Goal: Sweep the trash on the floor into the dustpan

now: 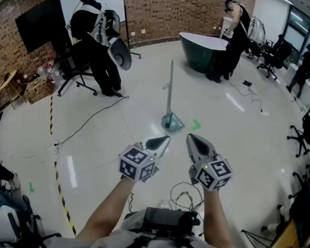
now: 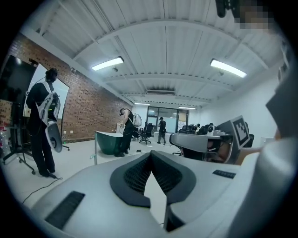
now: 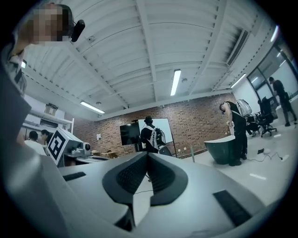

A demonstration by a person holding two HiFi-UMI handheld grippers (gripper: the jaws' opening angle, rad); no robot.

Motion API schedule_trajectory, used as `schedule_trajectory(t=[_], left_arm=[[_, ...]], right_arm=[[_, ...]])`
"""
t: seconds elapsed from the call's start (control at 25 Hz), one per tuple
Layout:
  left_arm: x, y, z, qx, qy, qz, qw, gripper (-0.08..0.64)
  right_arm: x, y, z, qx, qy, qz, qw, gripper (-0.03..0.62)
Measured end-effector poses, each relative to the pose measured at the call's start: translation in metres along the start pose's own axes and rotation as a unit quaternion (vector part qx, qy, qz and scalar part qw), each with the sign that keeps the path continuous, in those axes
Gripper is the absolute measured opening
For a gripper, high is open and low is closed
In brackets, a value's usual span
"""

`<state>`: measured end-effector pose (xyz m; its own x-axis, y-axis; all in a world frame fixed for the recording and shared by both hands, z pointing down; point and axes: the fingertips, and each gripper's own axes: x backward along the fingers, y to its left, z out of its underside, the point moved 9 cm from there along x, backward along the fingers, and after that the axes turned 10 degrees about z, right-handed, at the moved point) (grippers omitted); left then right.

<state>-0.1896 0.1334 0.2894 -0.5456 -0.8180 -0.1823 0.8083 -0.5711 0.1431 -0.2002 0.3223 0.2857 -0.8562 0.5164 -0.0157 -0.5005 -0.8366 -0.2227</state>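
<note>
A grey pole on a teal base, seemingly a long-handled dustpan (image 1: 171, 120), stands upright on the pale floor a short way ahead of both grippers. The same pole shows in the left gripper view (image 2: 96, 155) and in the right gripper view (image 3: 191, 153). A small green scrap (image 1: 196, 125) lies on the floor just right of the base. My left gripper (image 1: 161, 141) (image 2: 150, 154) is shut with nothing in it. My right gripper (image 1: 193, 139) (image 3: 148, 156) is also shut and empty. Both are held side by side, pointing roughly level toward the pole. I see no broom.
A person with a backpack (image 1: 95, 40) stands at the back left by a tripod and a screen. Another person (image 1: 234, 34) leans over a dark green tub (image 1: 200, 52). Cables (image 1: 87, 122) and yellow-black tape (image 1: 57, 171) cross the floor. Office chairs (image 1: 307, 132) line the right side.
</note>
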Motion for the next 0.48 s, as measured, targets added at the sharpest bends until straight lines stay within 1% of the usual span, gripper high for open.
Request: schedule_trajectory(t=[0.16, 0.32, 0.4, 0.48], left_arm=[[-0.040, 0.034, -0.020, -0.004, -0.003, -0.013, 0.9999, 0.003], [-0.074, 0.072, -0.023, 0.003, -0.004, -0.012, 0.9999, 0.003], [-0.091, 0.099, -0.024, 0.009, -0.004, -0.007, 0.9999, 0.003], [-0.110, 0.132, -0.024, 0.017, -0.006, -0.001, 0.9998, 0.003]], right_arm=[[-0.041, -0.043, -0.018, 0.008, -0.004, -0.007, 1.000, 0.003], [-0.083, -0.072, -0.026, 0.038, 0.007, -0.014, 0.999, 0.003], [-0.110, -0.085, -0.029, 0.047, 0.014, -0.016, 0.999, 0.003], [-0.142, -0.099, -0.030, 0.053, 0.023, -0.009, 0.998, 0.003]])
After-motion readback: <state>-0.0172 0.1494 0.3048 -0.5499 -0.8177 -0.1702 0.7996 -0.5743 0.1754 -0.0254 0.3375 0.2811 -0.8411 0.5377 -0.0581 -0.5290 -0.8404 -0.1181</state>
